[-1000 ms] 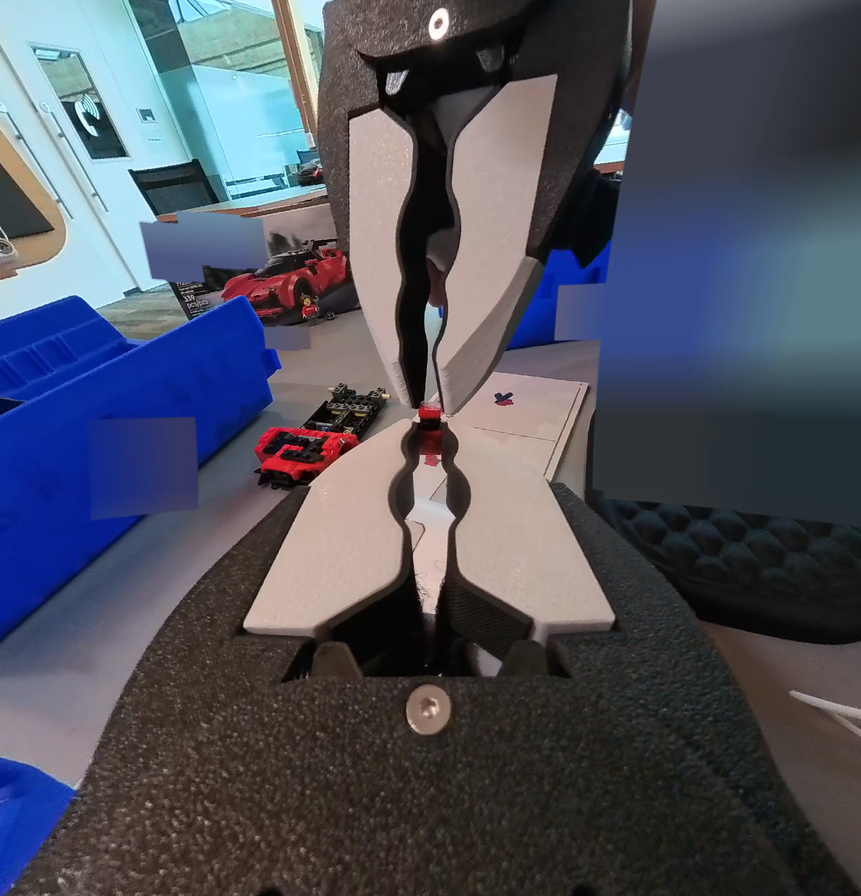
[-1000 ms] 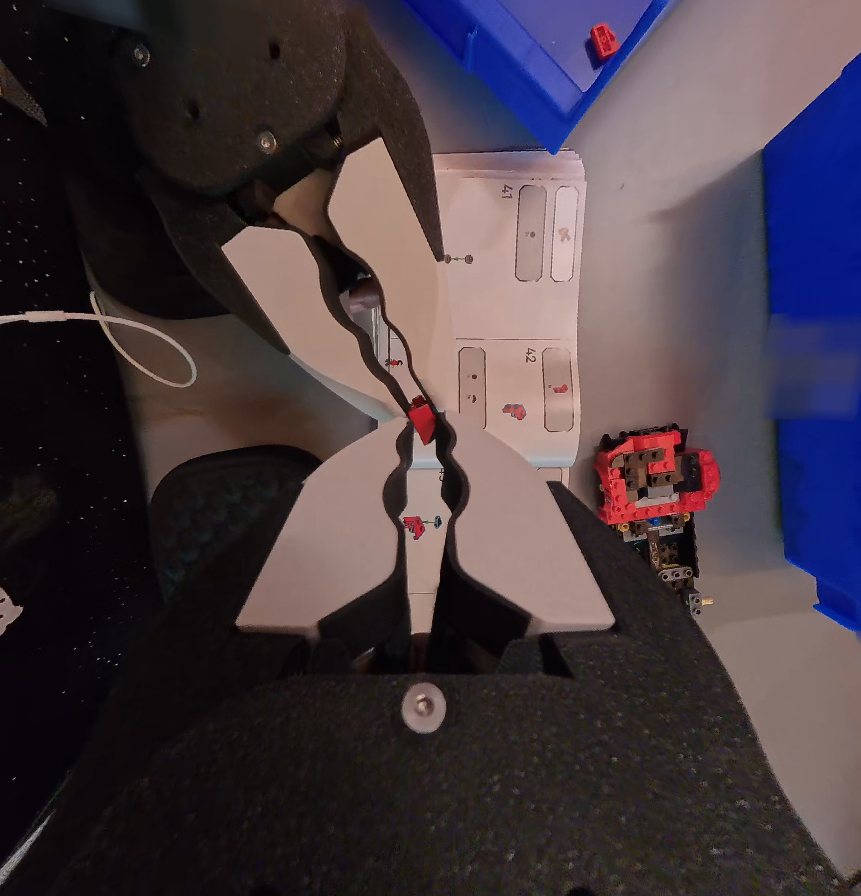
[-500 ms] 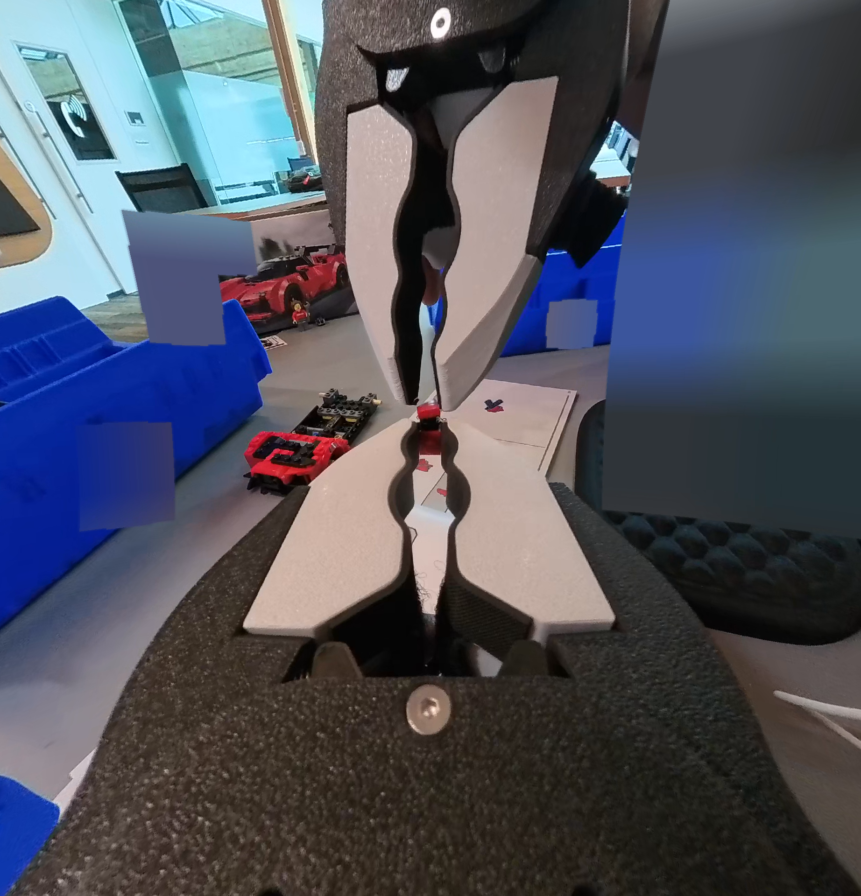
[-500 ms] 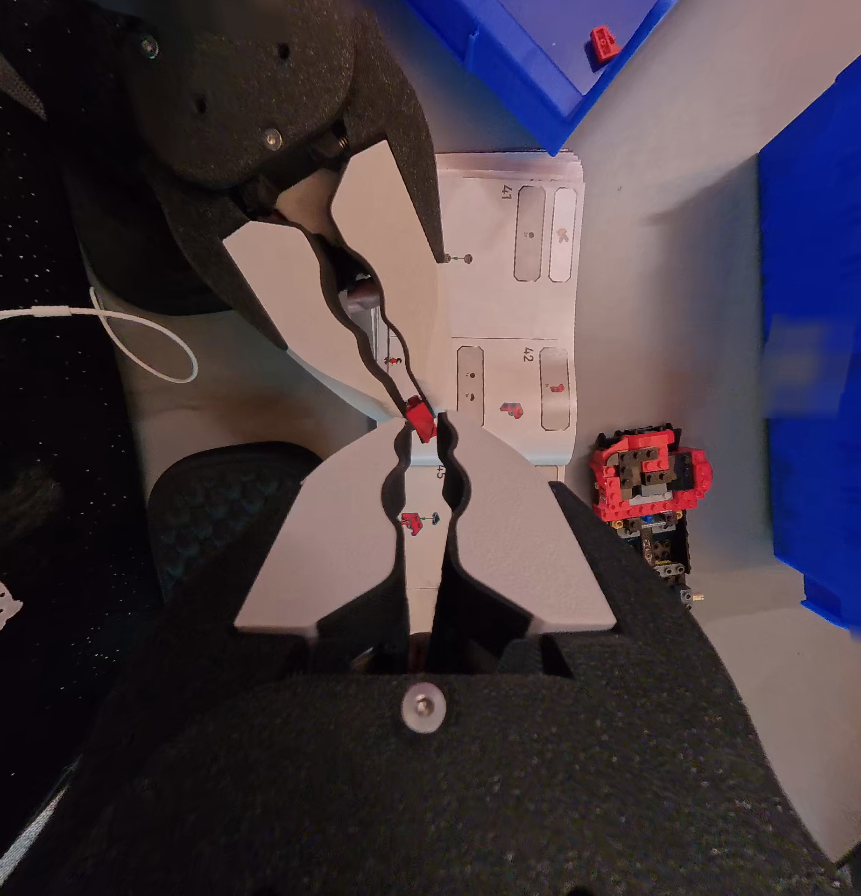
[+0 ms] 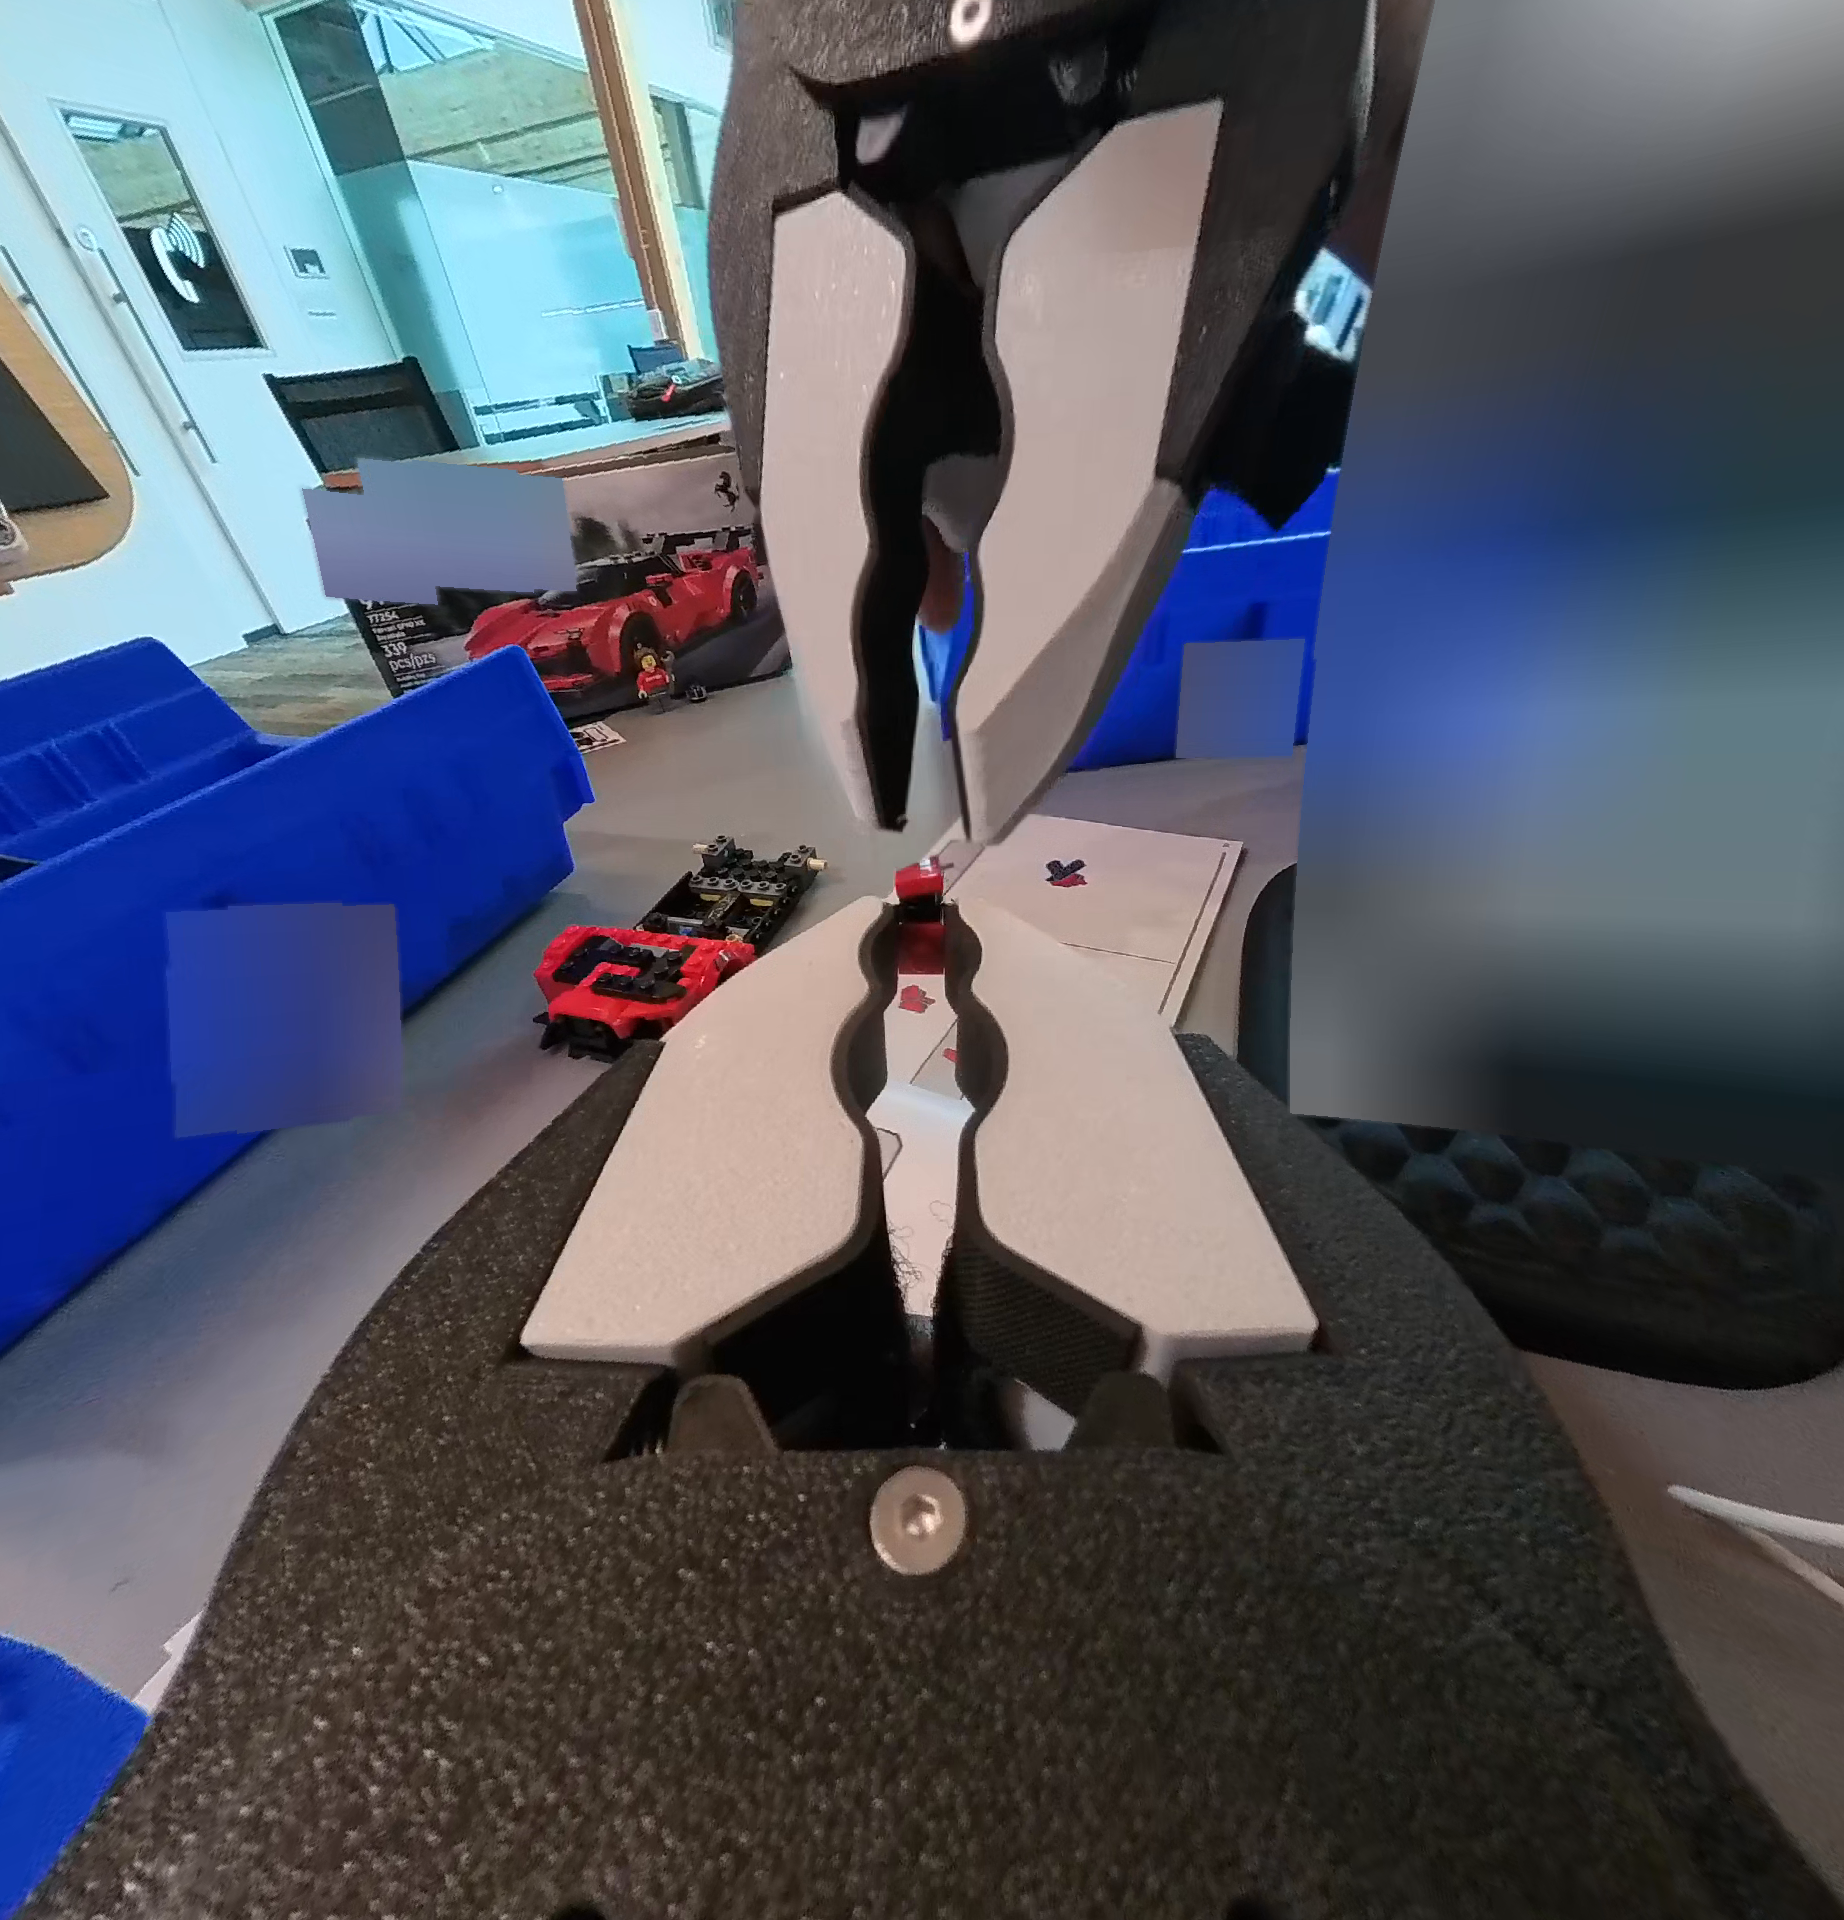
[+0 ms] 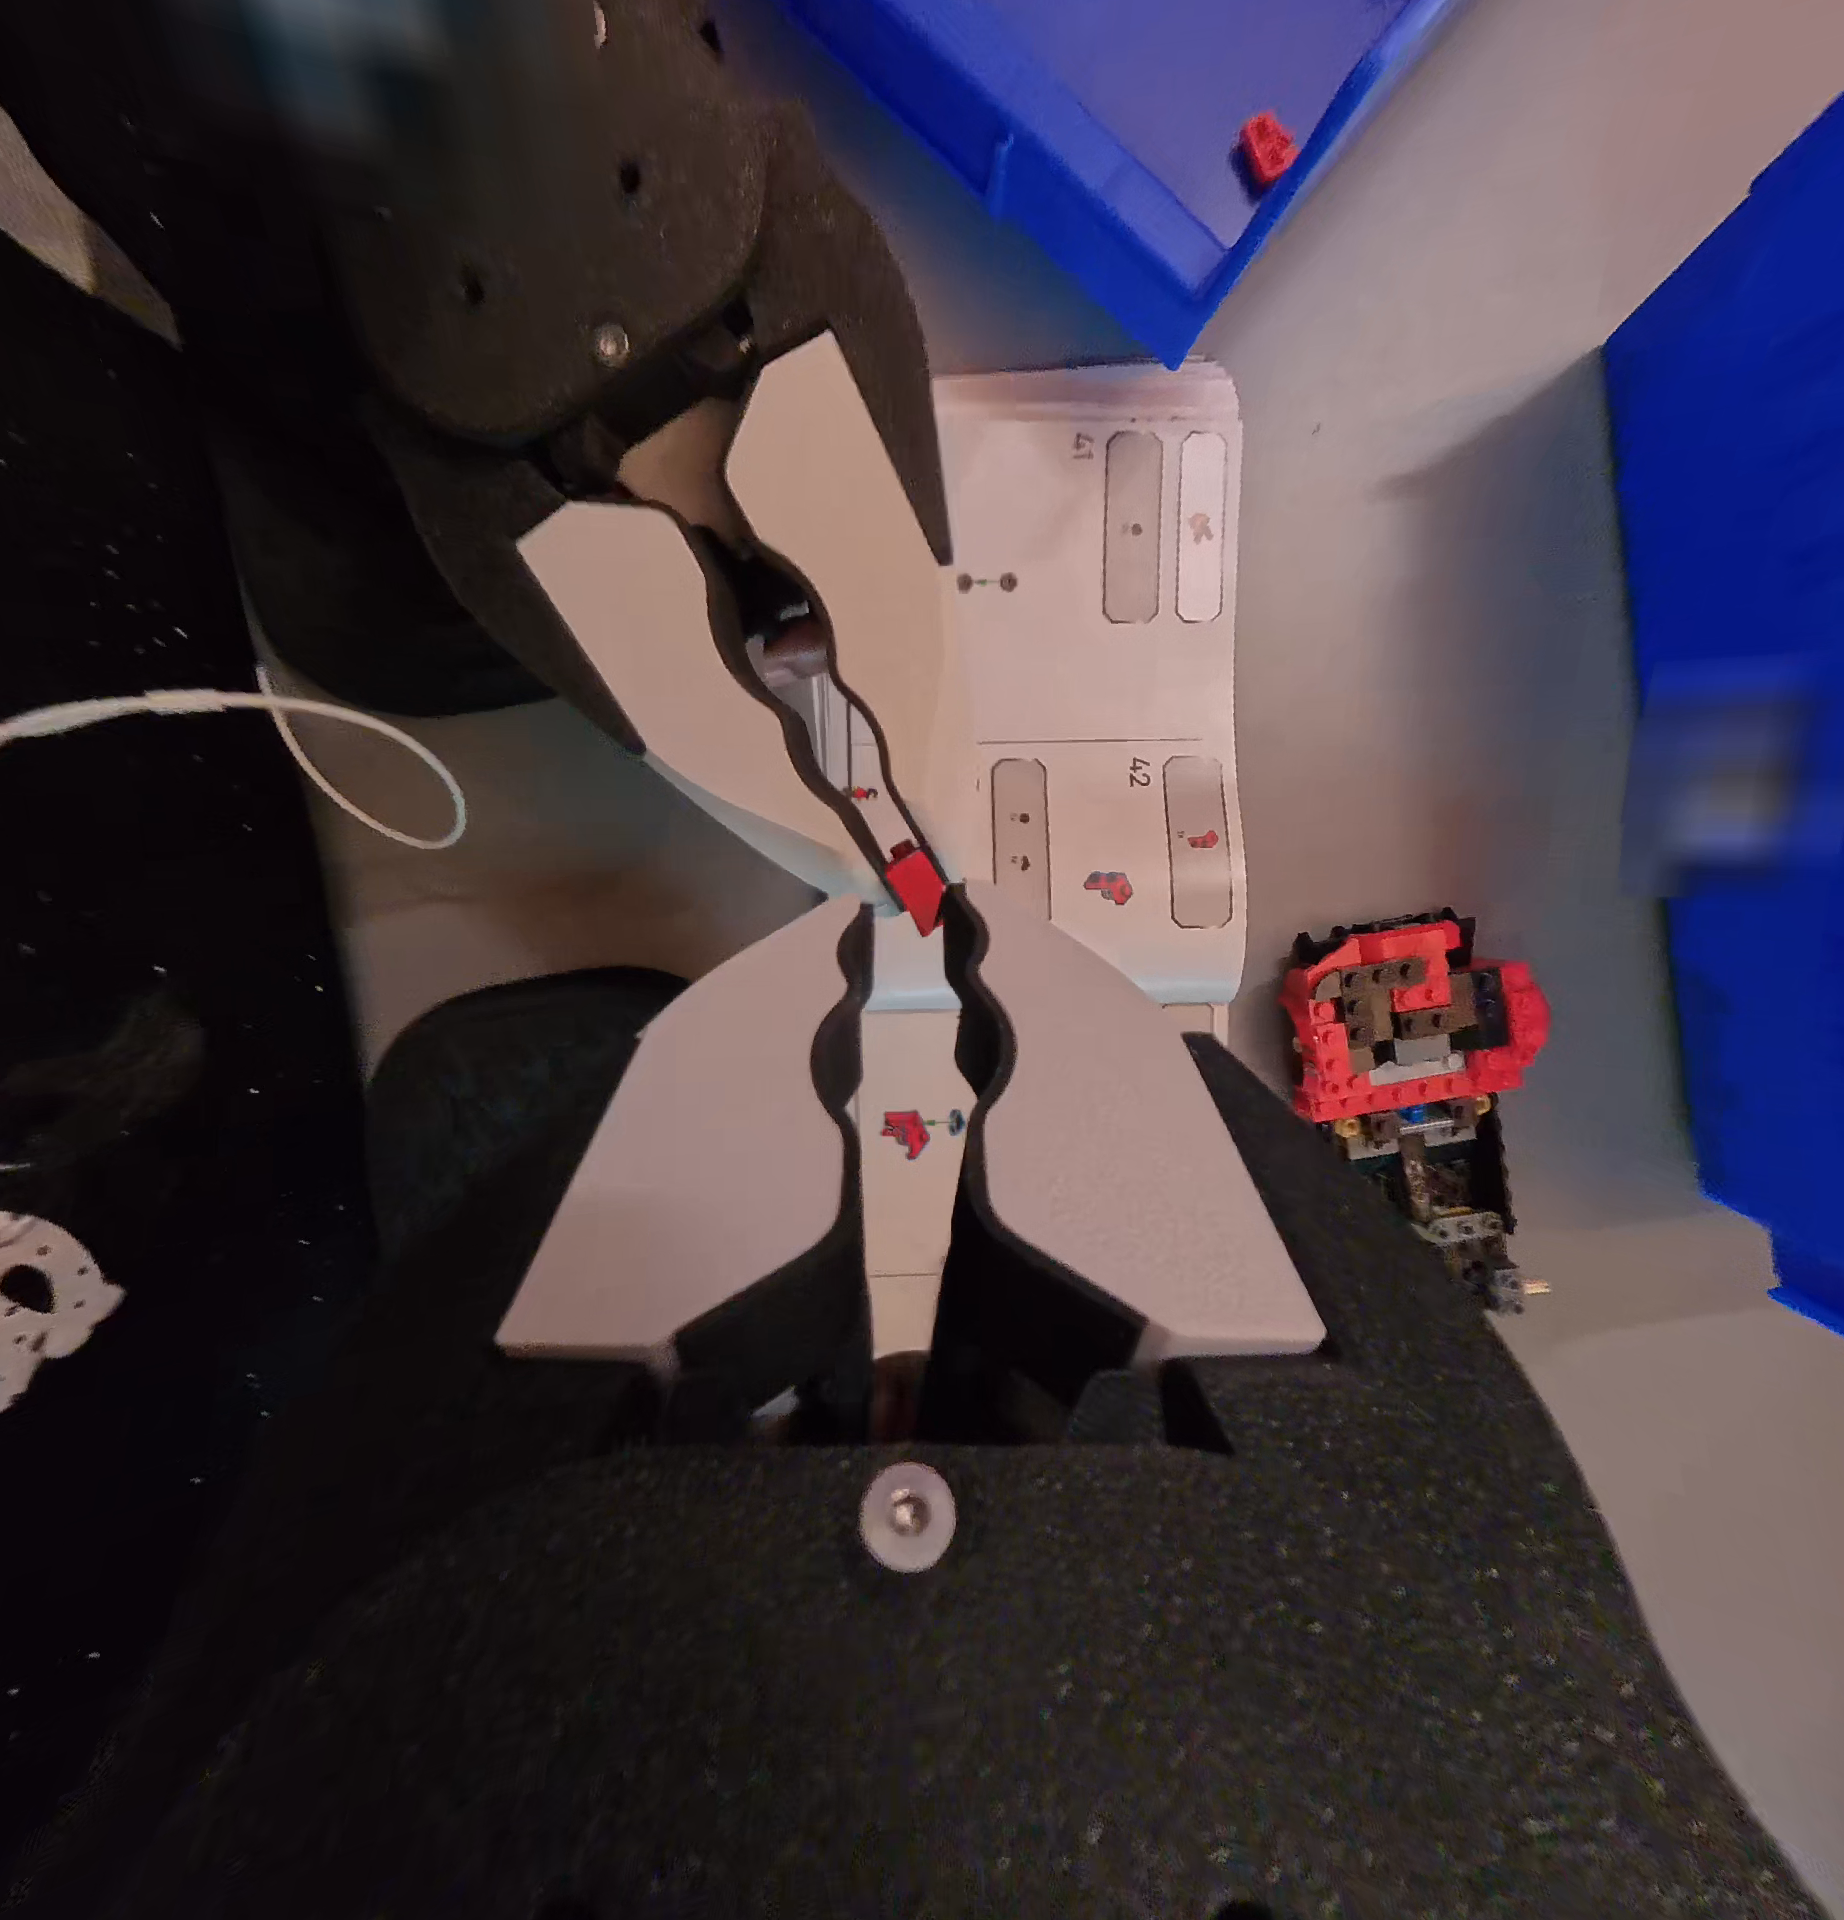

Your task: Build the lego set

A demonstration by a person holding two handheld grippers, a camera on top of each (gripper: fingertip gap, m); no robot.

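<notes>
My left gripper (image 5: 916,909) is shut on a small red brick (image 5: 918,883) and holds it at its fingertips above the open instruction booklet (image 5: 1105,883). My right gripper (image 5: 930,826) points down at the brick from above, jaws slightly apart and empty, with a small gap to the brick. In the right wrist view the brick (image 6: 913,883) sits in the left gripper (image 6: 902,878), just beyond my right gripper (image 6: 905,912). The partly built red and black car (image 5: 648,971) lies on the table to the left; it also shows in the right wrist view (image 6: 1411,1029).
Blue bins stand at the left (image 5: 274,831) and behind the booklet (image 6: 1105,156); the latter holds a loose red brick (image 6: 1266,145). Another blue bin (image 6: 1780,623) is beside the car. The set's box (image 5: 637,613) stands at the back. A black padded rest (image 5: 1624,1247) lies at the right. The grippers are tip to tip, or close to it.
My right gripper has lifted off the red brick and its jaws have parted a little. The left gripper still holds the brick in about the same place.
</notes>
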